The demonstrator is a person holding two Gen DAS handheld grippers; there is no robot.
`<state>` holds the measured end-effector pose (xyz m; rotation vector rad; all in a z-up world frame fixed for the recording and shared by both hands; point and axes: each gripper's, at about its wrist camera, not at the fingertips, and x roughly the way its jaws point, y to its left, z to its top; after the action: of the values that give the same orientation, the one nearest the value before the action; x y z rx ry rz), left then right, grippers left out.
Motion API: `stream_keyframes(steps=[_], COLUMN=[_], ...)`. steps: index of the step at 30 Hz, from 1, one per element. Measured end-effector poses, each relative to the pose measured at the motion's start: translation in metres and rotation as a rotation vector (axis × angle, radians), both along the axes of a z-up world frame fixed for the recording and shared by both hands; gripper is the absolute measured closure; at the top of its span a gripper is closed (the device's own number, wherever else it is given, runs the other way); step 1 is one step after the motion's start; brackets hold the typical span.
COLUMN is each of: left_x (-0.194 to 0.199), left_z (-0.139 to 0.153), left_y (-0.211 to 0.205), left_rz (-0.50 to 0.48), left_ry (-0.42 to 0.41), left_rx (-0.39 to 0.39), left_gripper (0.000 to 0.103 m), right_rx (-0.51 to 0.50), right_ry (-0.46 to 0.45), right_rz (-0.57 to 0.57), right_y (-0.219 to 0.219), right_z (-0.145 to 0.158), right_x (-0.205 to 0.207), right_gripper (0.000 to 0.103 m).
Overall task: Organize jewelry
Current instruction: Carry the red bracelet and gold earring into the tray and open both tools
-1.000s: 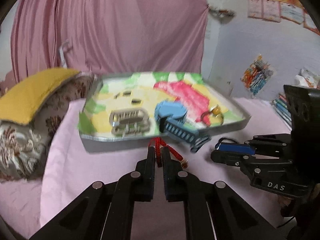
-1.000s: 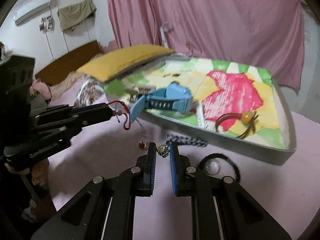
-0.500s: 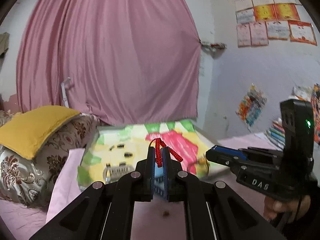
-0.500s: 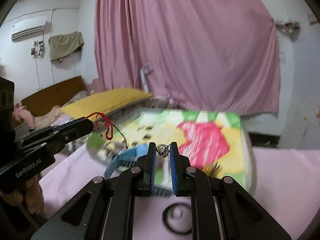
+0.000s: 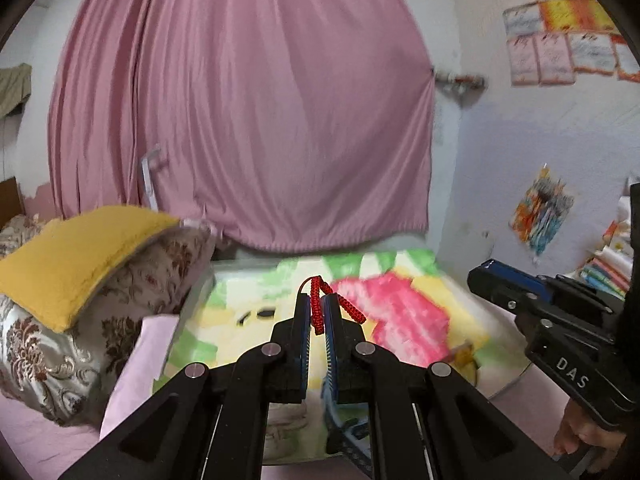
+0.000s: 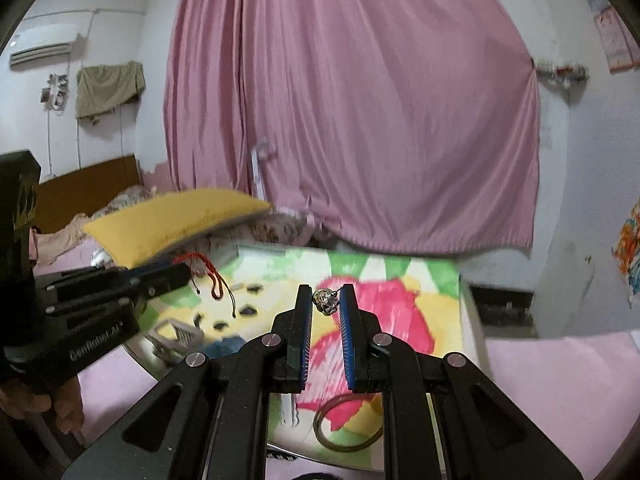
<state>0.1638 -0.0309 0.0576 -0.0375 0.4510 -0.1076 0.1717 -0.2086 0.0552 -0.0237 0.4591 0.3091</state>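
My left gripper (image 5: 316,300) is shut on a red braided cord bracelet (image 5: 318,308) and holds it in the air above the colourful metal tray (image 5: 400,268). The bracelet's loose ends hang from that gripper in the right wrist view (image 6: 210,274). My right gripper (image 6: 327,294) is shut on a small silver charm (image 6: 326,302), also above the tray (image 6: 460,320). In the tray lie a blue watch (image 6: 224,346), a silver watch band (image 6: 176,332), small dark pieces (image 6: 250,290) and a ring-shaped bangle (image 6: 348,428).
A yellow cushion (image 5: 76,256) on a floral pillow (image 5: 60,344) lies left of the tray. The tray rests on a pink bedsheet (image 6: 560,392). A pink curtain (image 5: 240,120) hangs behind. A black hair tie edge (image 6: 316,476) shows at the bottom.
Both grippers have risen from the bedsheet with the bracelet and the charm and now stand over the tray. The views tilted up towards the curtain.
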Motion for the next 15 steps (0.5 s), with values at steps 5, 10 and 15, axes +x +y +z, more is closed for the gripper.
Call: stream_keyframes(steps=[5,10,15], left_x=[0.019,0.029,0.035], left_z=[-0.017,-0.031,-0.037], left_y=[0.004,0.009,0.008], left_rz=[-0.002,-0.011,-0.005], left_ry=[0.122,0.214,0.260], left_rx=[-0.014,-0.044,-0.039], left_gripper=[0.096,0.096,0.096], right_rx=[0.008,-0.004,-0.027], right_ry=[0.173,0.282,0.363], right_rz=[0.002,0.020,0.040], right_y=[-0.001,0.000,0.006], right_z=[-0.027,-0.046,-0.056], right_x=[0.022,0.034,0.041], right_gripper=[0.091,0.091,0.091])
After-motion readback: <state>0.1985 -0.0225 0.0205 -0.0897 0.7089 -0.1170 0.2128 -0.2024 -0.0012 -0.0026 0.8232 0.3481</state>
